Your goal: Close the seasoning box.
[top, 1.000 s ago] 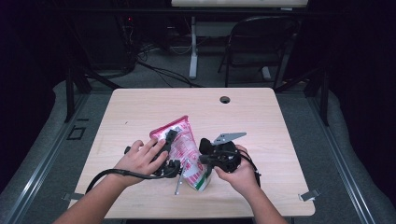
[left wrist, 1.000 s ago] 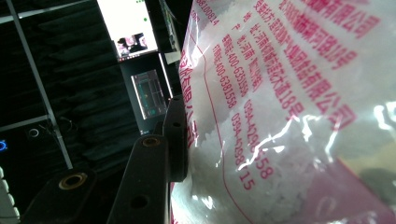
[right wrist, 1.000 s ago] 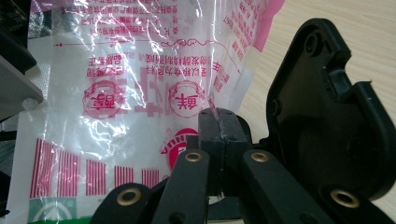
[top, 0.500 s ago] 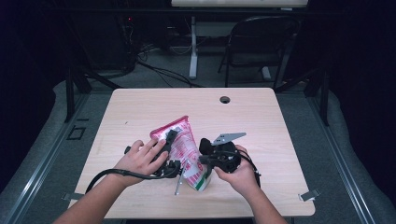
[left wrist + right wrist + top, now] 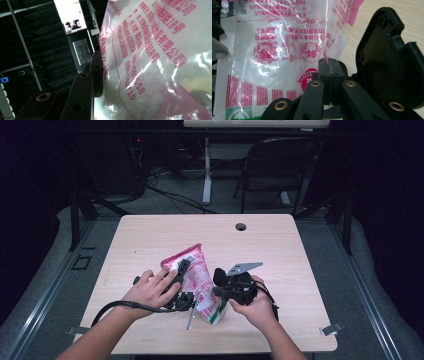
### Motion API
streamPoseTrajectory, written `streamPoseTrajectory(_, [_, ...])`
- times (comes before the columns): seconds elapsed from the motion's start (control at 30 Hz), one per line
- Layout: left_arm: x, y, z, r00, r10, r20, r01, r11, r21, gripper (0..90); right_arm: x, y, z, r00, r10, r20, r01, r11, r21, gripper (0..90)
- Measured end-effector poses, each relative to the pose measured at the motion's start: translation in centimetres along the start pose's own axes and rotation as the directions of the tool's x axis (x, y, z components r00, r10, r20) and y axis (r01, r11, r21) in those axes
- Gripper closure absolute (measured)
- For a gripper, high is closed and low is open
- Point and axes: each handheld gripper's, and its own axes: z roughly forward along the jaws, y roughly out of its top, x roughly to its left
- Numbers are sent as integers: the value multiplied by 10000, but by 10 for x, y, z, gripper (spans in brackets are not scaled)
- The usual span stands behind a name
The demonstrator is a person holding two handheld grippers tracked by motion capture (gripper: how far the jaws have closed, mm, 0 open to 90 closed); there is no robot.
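Already lifted: pink-printed clear plastic bag of white grains (image 5: 197,280), table centre. Right gripper (image 5: 329,72) clamps bag edge at 6 o'clock; left gripper (image 5: 176,285) closing onto bag side. Opening not started.

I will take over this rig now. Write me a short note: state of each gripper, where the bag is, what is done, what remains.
Right gripper: shut on the bag's edge.
Left gripper: jaws have just been closing on the bag's upper part; one pad lies against the film, full grip not confirmed.
Bag: clear and pink, printed, white granules inside, held between both grippers just above the table.
Done: bag gripped on the right side.
Left: probably secure the left grip, then open or move the bag.
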Motion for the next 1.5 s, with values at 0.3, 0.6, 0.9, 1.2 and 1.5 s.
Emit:
streamPoseTrajectory(0.3, [0, 0, 0, 10000, -7, -17, 7, 10000, 5, 717, 0, 0, 0, 10000, 7, 15, -7, 10000, -16, 900])
streamPoseTrajectory(0.6, [0, 0, 0, 10000, -56, 26, 56, 10000, -11, 718, 0, 0, 0, 10000, 23, 7, -22, 10000, -25, 900])
streamPoseTrajectory(0.9, [-2, -2, 1, 9992, -318, 232, 316, 9995, 78, 719, 0, 0, 1, 10000, 48, 41, -48, 10000, -63, 900])
streamPoseTrajectory(1.2, [-8, -5, 1, 9956, -802, 493, 797, 9967, 116, 723, -1, 2, 2, 10000, 57, 59, -57, 9999, -90, 900])
streamPoseTrajectory(1.5, [-13, -8, 1, 9914, -1182, 562, 1174, 9929, 171, 725, 0, 4, 4, 10000, 46, 20, -46, 9999, -150, 900])
